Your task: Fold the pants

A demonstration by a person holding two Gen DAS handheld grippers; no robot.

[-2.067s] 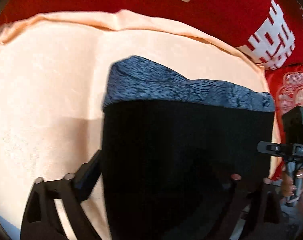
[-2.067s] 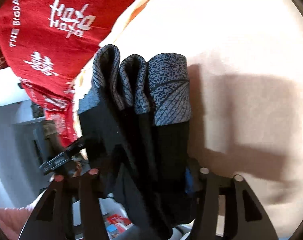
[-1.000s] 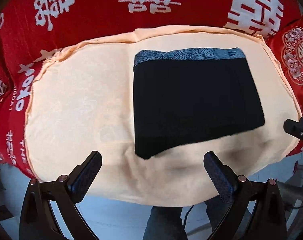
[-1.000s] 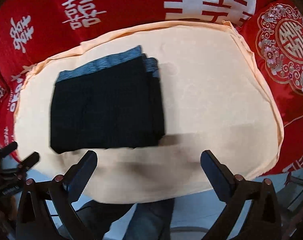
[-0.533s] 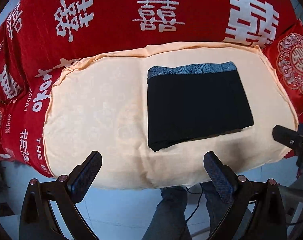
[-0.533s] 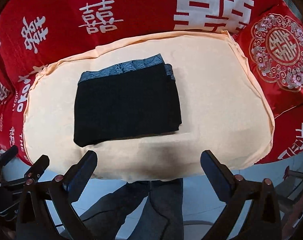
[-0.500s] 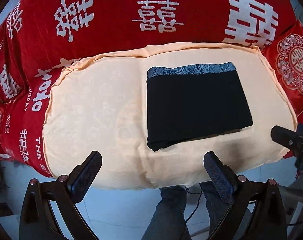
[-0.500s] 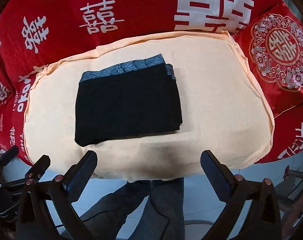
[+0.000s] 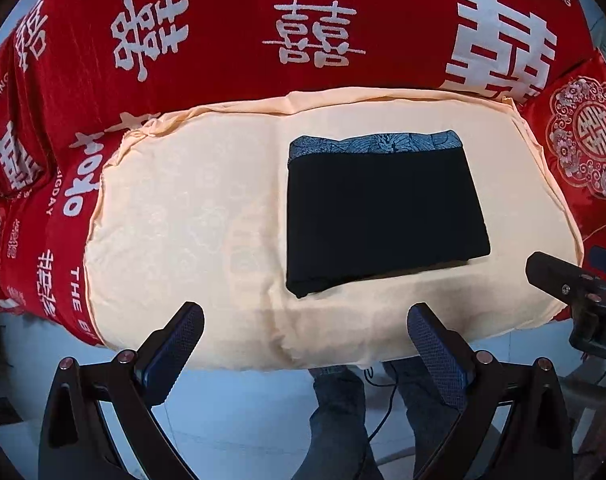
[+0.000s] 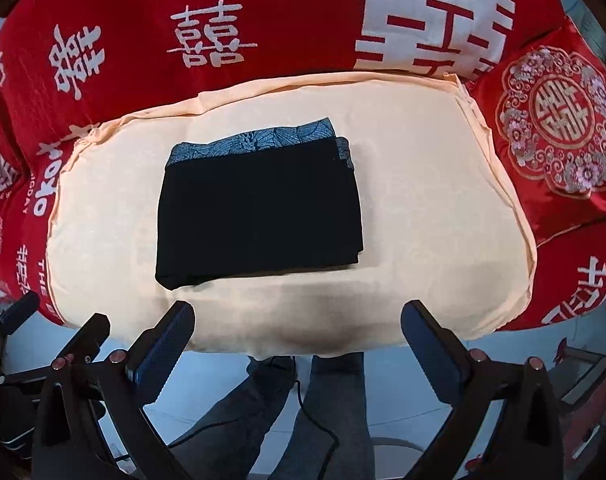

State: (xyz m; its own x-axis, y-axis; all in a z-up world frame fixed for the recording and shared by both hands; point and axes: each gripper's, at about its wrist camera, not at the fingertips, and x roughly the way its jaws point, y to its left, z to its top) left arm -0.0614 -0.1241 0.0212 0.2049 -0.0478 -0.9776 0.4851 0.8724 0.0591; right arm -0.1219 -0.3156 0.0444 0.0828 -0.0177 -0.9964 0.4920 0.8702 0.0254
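Observation:
The black pants (image 9: 383, 212) lie folded into a flat rectangle on a peach cloth (image 9: 191, 216), with a blue-grey patterned waistband along their far edge. They also show in the right wrist view (image 10: 259, 208). My left gripper (image 9: 305, 336) is open and empty, held back above the near edge of the cloth. My right gripper (image 10: 297, 332) is open and empty too, held back the same way. Neither touches the pants.
A red bedspread with white characters (image 9: 303, 40) surrounds the peach cloth. A red embroidered cushion (image 10: 555, 128) lies at the right. The person's legs (image 10: 303, 408) and a cable stand on the light floor below. The other gripper shows at the right edge (image 9: 571, 288).
Both grippers let go of the pants and pulled back and up. Over the last half second the views hardly change.

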